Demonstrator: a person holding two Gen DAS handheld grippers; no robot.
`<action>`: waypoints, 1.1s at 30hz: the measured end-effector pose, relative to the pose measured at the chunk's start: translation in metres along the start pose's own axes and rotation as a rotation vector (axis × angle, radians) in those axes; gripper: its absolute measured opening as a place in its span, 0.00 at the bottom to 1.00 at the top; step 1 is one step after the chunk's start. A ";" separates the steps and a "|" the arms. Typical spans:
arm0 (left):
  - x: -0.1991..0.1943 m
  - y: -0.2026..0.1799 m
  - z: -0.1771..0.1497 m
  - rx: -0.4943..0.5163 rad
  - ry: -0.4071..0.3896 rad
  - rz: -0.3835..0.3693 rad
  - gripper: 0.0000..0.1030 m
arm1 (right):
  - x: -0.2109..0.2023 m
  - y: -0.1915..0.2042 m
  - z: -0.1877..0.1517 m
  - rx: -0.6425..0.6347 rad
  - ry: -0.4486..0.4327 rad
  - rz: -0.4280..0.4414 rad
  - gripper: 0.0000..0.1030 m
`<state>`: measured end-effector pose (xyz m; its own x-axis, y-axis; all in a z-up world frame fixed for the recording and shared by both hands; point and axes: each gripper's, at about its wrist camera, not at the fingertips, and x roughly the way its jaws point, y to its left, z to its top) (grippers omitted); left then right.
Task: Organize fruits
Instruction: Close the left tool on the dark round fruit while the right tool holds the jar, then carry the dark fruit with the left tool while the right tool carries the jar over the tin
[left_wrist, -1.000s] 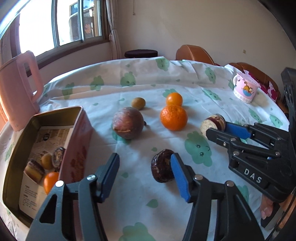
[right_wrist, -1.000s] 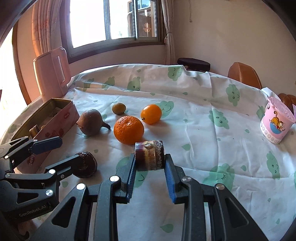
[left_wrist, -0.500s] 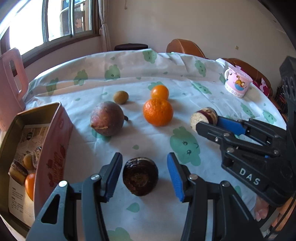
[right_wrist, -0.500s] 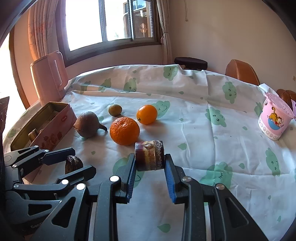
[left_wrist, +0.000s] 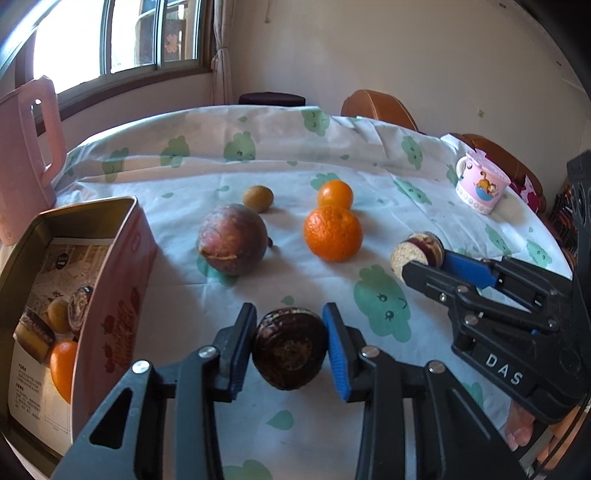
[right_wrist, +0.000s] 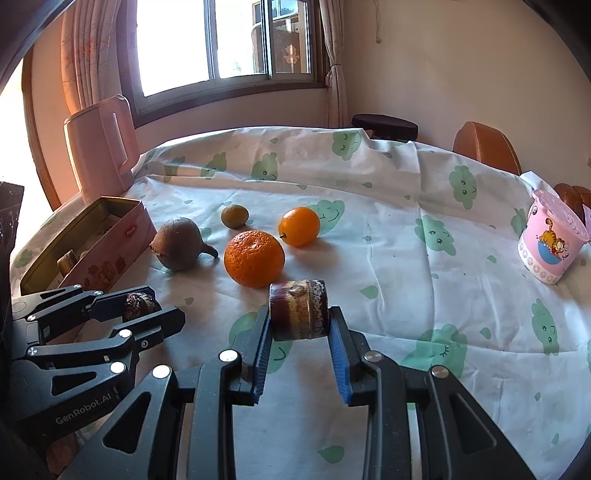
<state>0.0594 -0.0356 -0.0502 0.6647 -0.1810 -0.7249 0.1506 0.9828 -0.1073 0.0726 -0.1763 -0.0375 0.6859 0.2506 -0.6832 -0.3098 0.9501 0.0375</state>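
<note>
Closing left gripper (left_wrist: 290, 347) jaws around dark fruit (left_wrist: 290, 349).

Both wrist cameras look low and close, angled down across the table (left_wrist: 258, 155) toward the window (right_wrist: 207, 44). The left one sits nearer the tin box (left_wrist: 122, 280) at the table's left edge. Both views share the loose fruit mid-table and the pink cup (right_wrist: 550, 243) at the right edge.
</note>
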 end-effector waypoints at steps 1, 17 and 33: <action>-0.001 0.001 0.000 -0.005 -0.009 0.004 0.38 | -0.001 0.001 0.000 -0.006 -0.004 0.005 0.31; -0.017 0.009 -0.002 -0.044 -0.096 0.028 0.38 | -0.014 0.012 -0.002 -0.070 -0.078 -0.003 0.31; -0.032 0.009 -0.004 -0.045 -0.173 0.050 0.38 | -0.028 0.011 -0.004 -0.067 -0.149 0.001 0.31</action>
<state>0.0360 -0.0210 -0.0305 0.7870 -0.1315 -0.6028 0.0834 0.9907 -0.1073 0.0474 -0.1740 -0.0208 0.7741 0.2815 -0.5671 -0.3504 0.9365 -0.0135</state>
